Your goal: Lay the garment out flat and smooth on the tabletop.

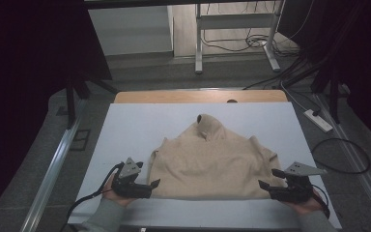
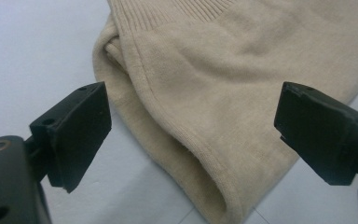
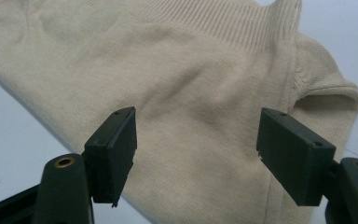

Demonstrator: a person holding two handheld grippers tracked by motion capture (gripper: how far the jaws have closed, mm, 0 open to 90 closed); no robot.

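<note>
Sweater flat mid-worktop, soft, light, floppy knit; left gripper and right gripper at its near corners, jaws released, so pinch the hem there.

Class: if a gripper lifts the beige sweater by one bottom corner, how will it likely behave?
The sweater would probably droop and stretch, since its knit lies limp and folded on the table. It likely grips well: the fabric looks fuzzy, not slick. No rolling or breaking risk.

No readable text, label or number anywhere.
</note>
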